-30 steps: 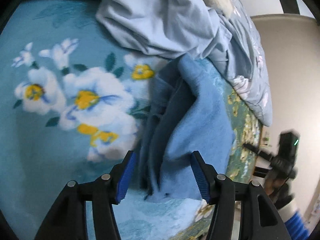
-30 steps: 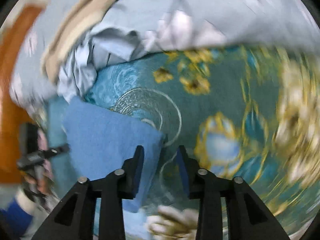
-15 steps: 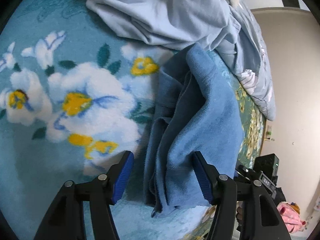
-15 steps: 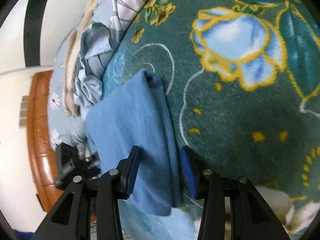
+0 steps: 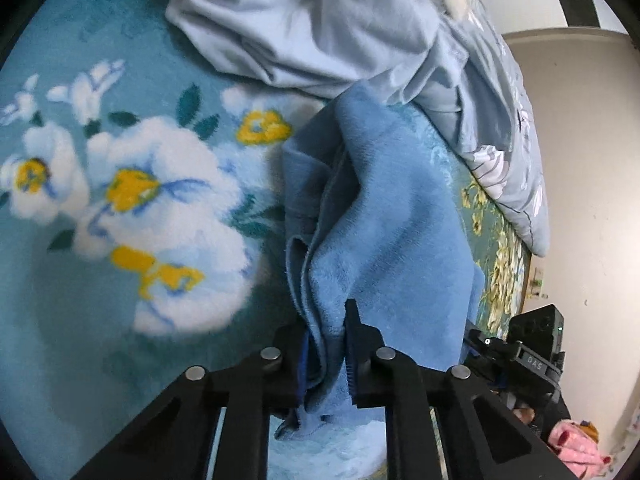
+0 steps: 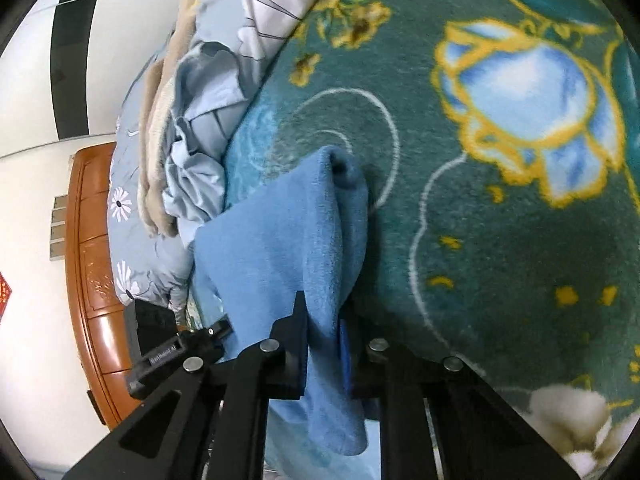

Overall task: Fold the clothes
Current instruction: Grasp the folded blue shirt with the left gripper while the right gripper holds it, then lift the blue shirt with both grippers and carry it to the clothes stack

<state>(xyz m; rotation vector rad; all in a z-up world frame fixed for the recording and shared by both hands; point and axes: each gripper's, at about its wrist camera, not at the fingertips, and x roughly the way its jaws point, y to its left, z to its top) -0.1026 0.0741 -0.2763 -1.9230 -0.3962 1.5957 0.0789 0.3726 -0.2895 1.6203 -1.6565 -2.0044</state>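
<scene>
A folded blue fleece garment (image 5: 384, 216) lies on a flowered blanket on the bed. My left gripper (image 5: 326, 344) is shut on the garment's layered near edge, which bunches up between the fingers. In the right wrist view the same blue garment (image 6: 288, 240) runs away from me, and my right gripper (image 6: 324, 332) is shut on its near end, with a flap hanging below the fingers. Each gripper shows at the edge of the other's view: the right gripper (image 5: 528, 356), the left gripper (image 6: 168, 344).
A pale blue crumpled sheet and flowered quilt (image 5: 320, 28) are piled at the far side of the bed. The teal flowered blanket (image 6: 500, 184) covers the bed. A wooden headboard (image 6: 88, 264) and white wall stand to the left. A pink item (image 5: 576, 444) lies below the bed edge.
Both grippers were open around the garment's edges; now both have closed on it. The garment's edge bunches up between the fingers.
</scene>
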